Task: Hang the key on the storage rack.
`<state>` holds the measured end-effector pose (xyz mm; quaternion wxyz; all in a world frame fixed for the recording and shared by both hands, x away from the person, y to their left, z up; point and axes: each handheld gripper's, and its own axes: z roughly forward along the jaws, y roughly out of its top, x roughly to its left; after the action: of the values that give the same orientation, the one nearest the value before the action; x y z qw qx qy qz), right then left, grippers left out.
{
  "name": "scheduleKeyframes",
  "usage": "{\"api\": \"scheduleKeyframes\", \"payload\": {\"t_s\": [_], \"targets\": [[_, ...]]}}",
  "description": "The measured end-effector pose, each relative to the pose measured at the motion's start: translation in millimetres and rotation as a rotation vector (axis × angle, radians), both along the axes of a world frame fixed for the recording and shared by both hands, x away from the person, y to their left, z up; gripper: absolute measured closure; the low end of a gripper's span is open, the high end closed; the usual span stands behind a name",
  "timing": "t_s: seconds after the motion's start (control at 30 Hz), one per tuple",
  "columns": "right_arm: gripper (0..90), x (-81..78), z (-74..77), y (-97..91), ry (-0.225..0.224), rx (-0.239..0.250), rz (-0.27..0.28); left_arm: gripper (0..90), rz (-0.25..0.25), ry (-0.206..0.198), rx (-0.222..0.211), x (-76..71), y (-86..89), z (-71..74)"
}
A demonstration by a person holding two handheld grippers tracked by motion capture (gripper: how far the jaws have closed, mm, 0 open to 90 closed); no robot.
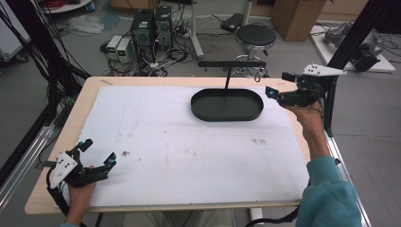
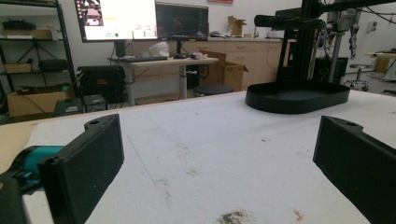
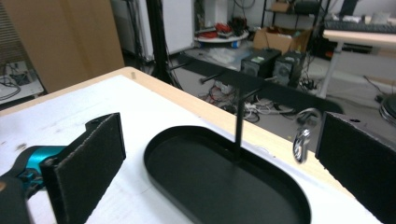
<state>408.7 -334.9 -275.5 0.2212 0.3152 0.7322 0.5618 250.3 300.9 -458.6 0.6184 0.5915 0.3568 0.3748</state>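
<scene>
Holding both tongs, left (image 1: 97, 152) and right (image 1: 279, 84), wide open and empty, we judge the black oval tray (image 1: 227, 105) stiff, light, best gripped at its rim.

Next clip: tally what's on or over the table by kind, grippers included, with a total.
Grippers: 2, the left gripper and the right gripper, both open
Black oval tray with a T-shaped stand: 1
Metal clip hanging from the stand's bar: 1
White table cover: 1
Total: 5

Spread fingers (image 3: 88, 172) above black oval tray (image 3: 187, 186)
</scene>
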Motion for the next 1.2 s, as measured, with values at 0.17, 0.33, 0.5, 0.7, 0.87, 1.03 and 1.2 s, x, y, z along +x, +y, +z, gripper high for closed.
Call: {"api": "scheduleKeyframes", "payload": {"t_s": [0.17,0.33,0.5,0.7,0.87,1.03,1.2], "targets": [[0.7,-21.9,-16.1,0.2,-0.038,-0.002,0.012,2.2,0.000,0.003,0.001,0.2,0.2,0.1],[0.7,-45.7,-50.6,4.2,-0.074,0.028,0.005,2.2,-0.001,0.004,-0.001,0.6,-0.1,0.1],[0.7,-75.9,-93.6,11.4,-0.153,0.030,-0.031,2.2,-0.001,0.005,0.000,0.6,-0.1,0.2],[0.7,-96.4,-140.8,9.0,-0.157,0.060,-0.059,2.2,0.001,0.005,0.001,0.6,-0.2,0.2],[0.7,-104.9,-163.8,-2.2,-0.163,0.114,-0.110,2.2,0.001,0.005,0.001,0.6,-0.3,0.2],[0.7,-103.8,-178.5,-3.5,-0.152,0.110,-0.112,2.2,0.001,0.006,0.000,0.7,-0.4,0.2],[0.7,-107.1,-180.6,-4.8,-0.192,0.137,-0.127,2.2,0.002,-0.001,0.003,0.0,-0.4,0.0]]}}
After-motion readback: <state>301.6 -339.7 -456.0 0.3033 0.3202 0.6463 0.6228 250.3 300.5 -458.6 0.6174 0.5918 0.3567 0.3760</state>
